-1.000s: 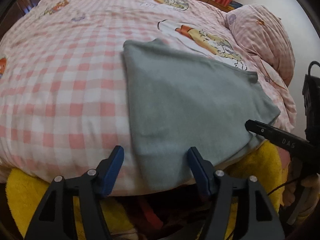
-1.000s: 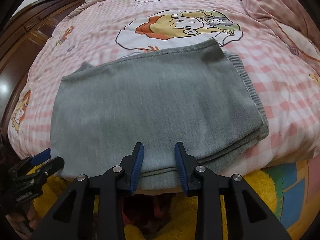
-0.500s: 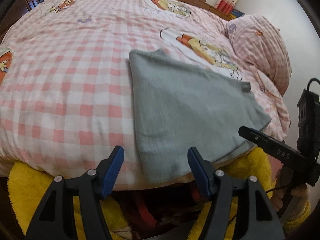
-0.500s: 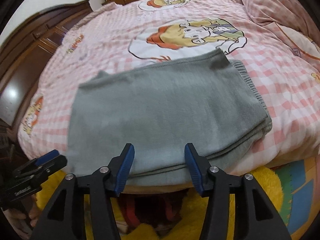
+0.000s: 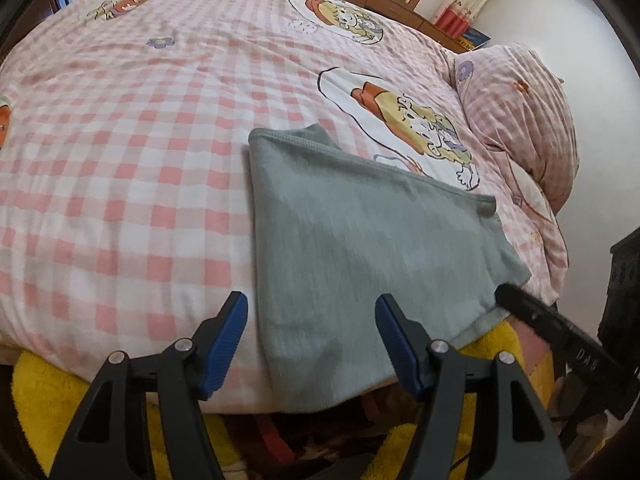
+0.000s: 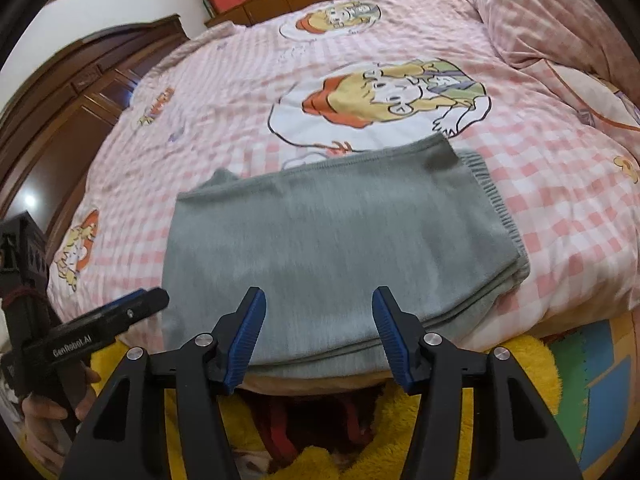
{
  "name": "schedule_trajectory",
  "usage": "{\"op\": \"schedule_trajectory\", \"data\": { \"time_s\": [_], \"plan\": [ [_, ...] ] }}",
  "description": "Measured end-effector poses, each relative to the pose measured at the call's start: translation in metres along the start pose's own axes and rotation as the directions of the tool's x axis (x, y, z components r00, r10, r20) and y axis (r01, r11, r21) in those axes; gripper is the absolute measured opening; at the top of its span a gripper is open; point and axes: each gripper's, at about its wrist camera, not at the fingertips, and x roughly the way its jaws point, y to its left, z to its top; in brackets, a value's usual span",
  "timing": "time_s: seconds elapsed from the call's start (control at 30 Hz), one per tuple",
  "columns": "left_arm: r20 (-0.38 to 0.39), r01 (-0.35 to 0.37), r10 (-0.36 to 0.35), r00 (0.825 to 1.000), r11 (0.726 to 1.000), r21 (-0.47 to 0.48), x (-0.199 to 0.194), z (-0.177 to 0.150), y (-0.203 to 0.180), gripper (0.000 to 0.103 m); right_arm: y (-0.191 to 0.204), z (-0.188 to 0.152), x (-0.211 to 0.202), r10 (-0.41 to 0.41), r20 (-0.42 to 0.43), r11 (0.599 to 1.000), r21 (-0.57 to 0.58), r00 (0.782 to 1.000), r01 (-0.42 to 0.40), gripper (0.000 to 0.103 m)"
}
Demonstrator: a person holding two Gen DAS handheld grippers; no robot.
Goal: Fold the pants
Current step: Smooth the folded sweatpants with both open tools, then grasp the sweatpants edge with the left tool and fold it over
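folded grey pants lie beyond both grippers' open jaws, untouched

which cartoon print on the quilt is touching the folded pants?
The large round print, red-hatted character, meets the grey pants at their far edge. The other round print lies well beyond, clear of them.

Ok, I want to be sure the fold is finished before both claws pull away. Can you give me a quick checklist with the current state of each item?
1. Left claw open, holding nothing: ok.
2. Right claw open, holding nothing: ok.
3. Pants folded into a flat stack: ok.
4. Layer edges aligned: not ok, lower layers and the waistband stick out on the right.
5. Pants fully on the bed: not ok, the near edge droops over the side.
6. Wrinkles underneath: cannot tell.
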Motion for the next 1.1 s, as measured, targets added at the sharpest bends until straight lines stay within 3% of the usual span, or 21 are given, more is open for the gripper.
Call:
{"op": "schedule_trajectory", "data": {
  "time_s": [0.23,0.37,0.57,0.67,0.87,1.1],
  "plan": [
    [-0.068,0.020,-0.021,0.998,1.000,-0.013,0.024,0.005,0.017,0.070,0.005,-0.004,0.008,-0.041,-0.022,0.998,0.043,0.999,0.042,0.056],
    [-0.065,0.044,-0.043,0.997,0.999,0.007,0.029,0.009,0.016,0.070,0.004,-0.005,0.015,-0.052,-0.049,0.997,0.062,0.997,0.055,0.056],
    [-0.059,0.031,-0.032,0.998,0.999,-0.017,0.034,0.008,0.015,0.070,-0.003,0.000,0.039,-0.035,-0.118,0.997,0.061,0.992,0.043,0.056],
    [-0.057,0.056,-0.059,0.997,0.997,-0.047,0.033,0.006,0.013,0.069,-0.003,0.002,0.048,-0.034,-0.142,0.998,0.043,0.989,0.040,0.056],
    [-0.058,0.004,-0.005,0.998,1.000,-0.011,0.035,0.007,0.003,0.046,-0.006,0.009,0.046,0.007,-0.127,0.999,0.050,0.992,-0.001,0.056],
    [-0.058,0.022,-0.024,0.998,0.999,-0.029,0.031,0.011,0.006,0.020,-0.017,0.011,0.036,0.020,-0.097,0.996,0.092,0.995,-0.011,0.056]
  ]
}}
